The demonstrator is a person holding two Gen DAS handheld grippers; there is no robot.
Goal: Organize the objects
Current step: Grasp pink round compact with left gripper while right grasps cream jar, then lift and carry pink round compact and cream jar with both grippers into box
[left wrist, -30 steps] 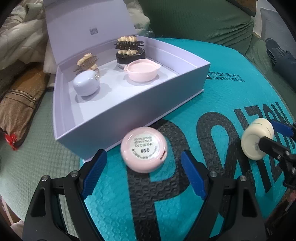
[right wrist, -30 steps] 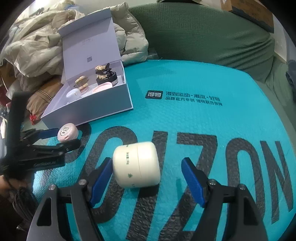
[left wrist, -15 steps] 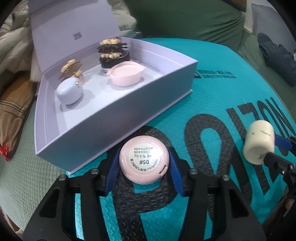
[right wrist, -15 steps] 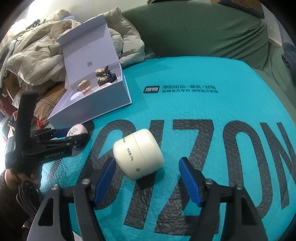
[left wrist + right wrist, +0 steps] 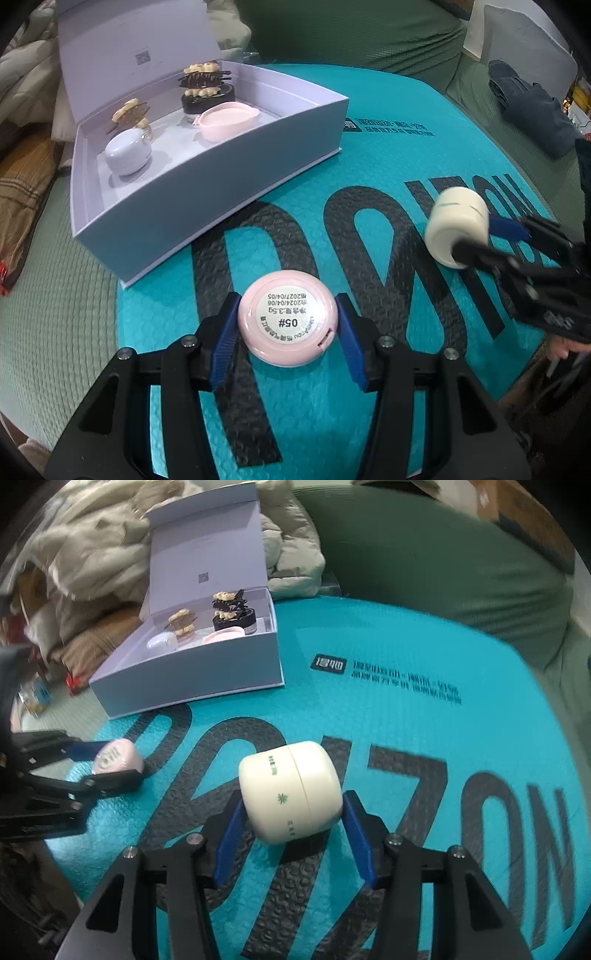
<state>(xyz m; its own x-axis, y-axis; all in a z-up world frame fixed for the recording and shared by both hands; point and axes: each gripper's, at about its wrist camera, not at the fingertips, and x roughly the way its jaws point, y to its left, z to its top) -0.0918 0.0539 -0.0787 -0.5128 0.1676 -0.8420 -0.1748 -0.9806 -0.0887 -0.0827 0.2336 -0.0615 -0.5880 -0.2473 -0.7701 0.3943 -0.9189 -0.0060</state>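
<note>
We have the left gripper (image 5: 287, 326) clamped on a round pink compact (image 5: 287, 318), its blue pads pressed to either side and its label reading "#05" facing up, just above the teal bubble mailer (image 5: 369, 155). Our right gripper (image 5: 293, 825) has a cream jar (image 5: 290, 795) lying on its side between its blue pads – the jaws are closing, and the pads already touch the jar's base and lid.

Up and to the left on the mailer stands the open lavender gift box (image 5: 221, 192), lid upright. Inside it sit a lavender case (image 5: 127, 151), a pink dish (image 5: 227, 120), a dark jar (image 5: 208, 100) with a claw clip (image 5: 204, 75) on top, and a second hair clip (image 5: 130, 112) – all near the back wall.
</note>
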